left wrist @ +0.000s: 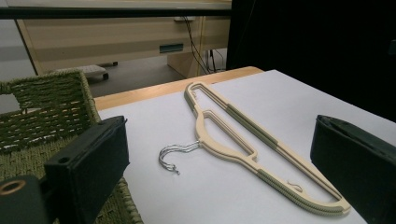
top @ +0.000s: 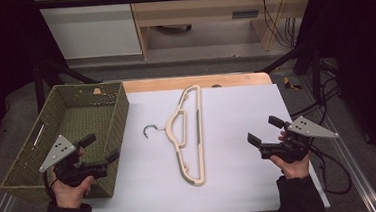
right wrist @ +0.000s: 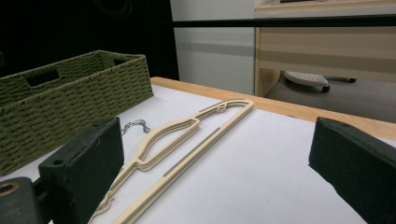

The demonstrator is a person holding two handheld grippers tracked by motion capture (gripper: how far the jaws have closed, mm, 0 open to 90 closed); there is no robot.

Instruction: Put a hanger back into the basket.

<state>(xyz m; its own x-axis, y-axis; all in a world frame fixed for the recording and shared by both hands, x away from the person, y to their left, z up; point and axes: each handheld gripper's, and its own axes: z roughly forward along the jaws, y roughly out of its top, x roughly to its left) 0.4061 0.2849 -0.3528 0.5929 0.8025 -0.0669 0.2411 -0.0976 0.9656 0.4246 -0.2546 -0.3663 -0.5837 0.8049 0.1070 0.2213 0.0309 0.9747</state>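
Observation:
A beige clothes hanger (top: 190, 136) with a metal hook (top: 150, 131) lies flat on the white mat, hook pointing left toward the basket. It also lies ahead in the left gripper view, hanger (left wrist: 243, 140), and in the right gripper view, hanger (right wrist: 182, 140). My left gripper (top: 99, 148) hovers over the near right corner of the green woven basket (top: 29, 162), jaws open and empty. My right gripper (top: 265, 130) hangs over the mat right of the hanger, jaws wide apart, holding nothing. The same stacked hanger outline suggests more than one hanger; I cannot tell how many.
The woven basket (left wrist: 42, 112) stands on the table's left side, and its inside looks bare. The white mat (top: 241, 182) covers most of the wooden table (top: 194, 81). Cables lie on the floor to the right. Furniture stands beyond the far edge.

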